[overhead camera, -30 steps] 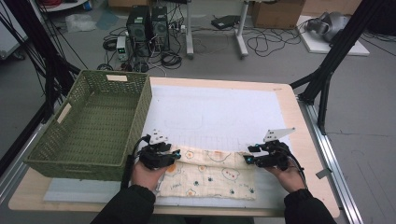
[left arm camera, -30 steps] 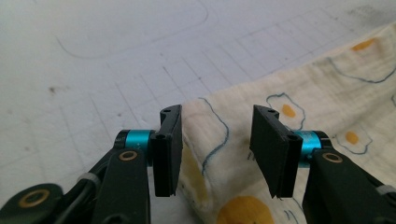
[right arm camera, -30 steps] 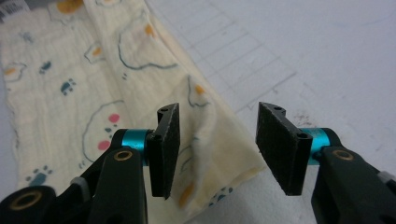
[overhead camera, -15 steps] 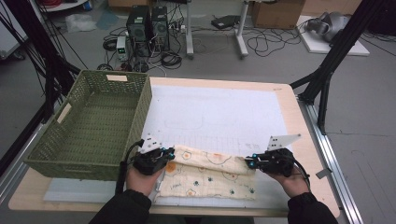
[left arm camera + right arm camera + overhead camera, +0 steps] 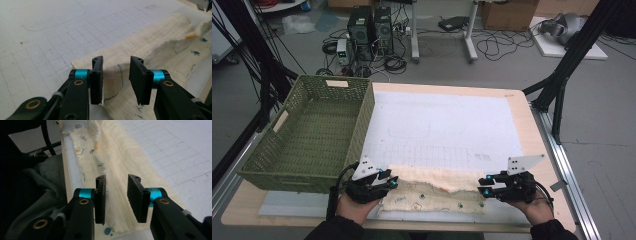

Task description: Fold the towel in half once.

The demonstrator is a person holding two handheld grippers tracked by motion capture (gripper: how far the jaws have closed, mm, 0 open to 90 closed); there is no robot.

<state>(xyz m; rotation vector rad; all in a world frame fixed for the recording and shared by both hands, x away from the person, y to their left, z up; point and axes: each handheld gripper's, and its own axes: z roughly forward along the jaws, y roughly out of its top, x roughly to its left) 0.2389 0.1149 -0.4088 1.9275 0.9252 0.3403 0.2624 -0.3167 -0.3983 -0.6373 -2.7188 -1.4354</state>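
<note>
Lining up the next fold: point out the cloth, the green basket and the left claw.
cloth point(image 5: 432, 192), high view, its folded middle.
green basket point(image 5: 362, 120), high view, right wall.
left claw point(image 5: 116, 80), left gripper view, midway between its fingertips.

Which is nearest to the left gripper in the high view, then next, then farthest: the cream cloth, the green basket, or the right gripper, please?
1. cream cloth: right beside the left gripper, at its jaws.
2. green basket: just behind it, on the table's left.
3. right gripper: at the cloth's far end, on the right.

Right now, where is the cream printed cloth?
In the high view, the cream printed cloth lies folded along the table's near edge, between the two tongs, right of the green woven basket.
</note>
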